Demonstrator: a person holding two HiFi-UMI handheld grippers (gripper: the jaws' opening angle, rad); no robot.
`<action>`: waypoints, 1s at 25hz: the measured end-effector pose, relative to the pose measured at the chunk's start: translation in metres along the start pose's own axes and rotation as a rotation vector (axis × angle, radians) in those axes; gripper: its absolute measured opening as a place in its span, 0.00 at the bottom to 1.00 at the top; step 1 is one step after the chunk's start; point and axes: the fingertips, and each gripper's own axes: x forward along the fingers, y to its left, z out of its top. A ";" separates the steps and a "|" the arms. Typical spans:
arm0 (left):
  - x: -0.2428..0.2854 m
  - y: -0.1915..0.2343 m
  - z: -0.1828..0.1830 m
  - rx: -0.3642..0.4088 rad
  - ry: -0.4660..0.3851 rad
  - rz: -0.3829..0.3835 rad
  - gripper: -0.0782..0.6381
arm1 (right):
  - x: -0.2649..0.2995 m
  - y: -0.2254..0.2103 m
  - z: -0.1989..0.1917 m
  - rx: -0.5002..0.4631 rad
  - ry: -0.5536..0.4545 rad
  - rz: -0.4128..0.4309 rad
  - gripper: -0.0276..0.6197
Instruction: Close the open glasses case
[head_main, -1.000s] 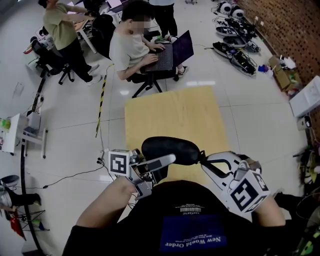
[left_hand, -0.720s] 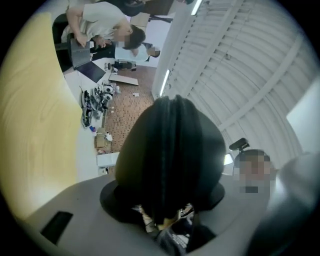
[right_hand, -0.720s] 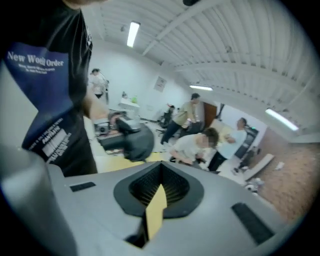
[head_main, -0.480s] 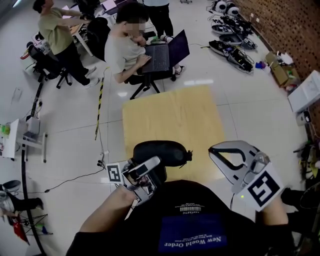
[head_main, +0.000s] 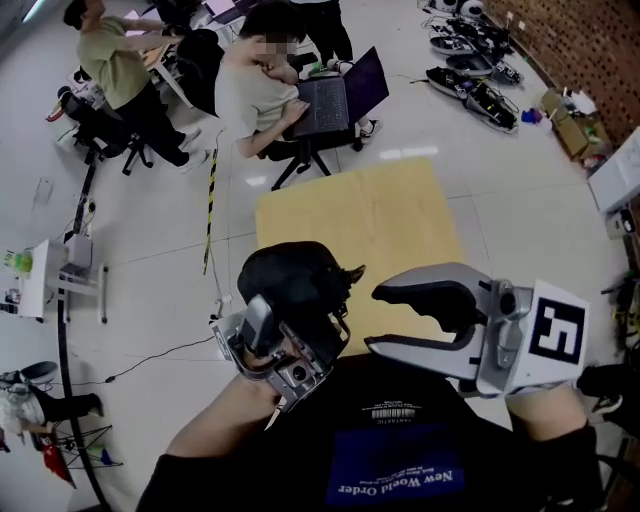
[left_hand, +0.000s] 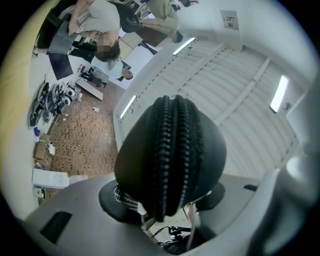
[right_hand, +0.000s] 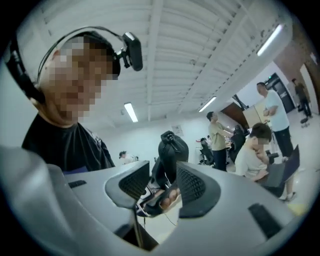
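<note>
Left hand: forearm comes in from near-left, and the left gripper (head_main: 292, 325) is raised in front of my chest, tilted steeply up and away. The left gripper view has the ceiling behind it, which confirms it points up.

Left gripper's jaws are partly closed and clamped on the glasses case (head_main: 290, 278). In its own view the left gripper (left_hand: 165, 212) grips the case (left_hand: 170, 150) at its bottom end, with one pad on each side. The case stands up out of the jaws and its zip teeth face the camera. The two halves are together and the rows of teeth sit side by side. I can't tell whether it's zipped all the way.

Right hand: the right gripper (head_main: 382, 318) is held level and turned sideways, pointing left at the case. Its marker cube (head_main: 555, 335) is out on the right. One finger is on the far side, the other on the near side.

Right gripper's jaws have just been opening and now stand wide with nothing between them. In the right gripper view the right gripper (right_hand: 161, 175) has clear space between its pads (right_hand: 192, 187). The case (right_hand: 172, 150) sits beyond the tips, upright, with the zip pull at the top.

In the head view the right fingertips are just beside the case's right edge, not touching it.

The case is off the wooden table (head_main: 380, 215), held up over its near edge.
</note>
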 end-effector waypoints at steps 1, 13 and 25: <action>-0.001 -0.002 0.001 -0.006 -0.016 -0.019 0.44 | 0.004 -0.001 0.006 0.026 -0.030 0.021 0.26; 0.000 -0.005 0.008 0.037 -0.042 -0.046 0.44 | 0.034 -0.010 0.019 0.170 -0.126 0.086 0.26; -0.005 -0.014 0.016 0.321 0.064 0.044 0.44 | 0.023 -0.022 0.009 0.485 -0.239 0.154 0.05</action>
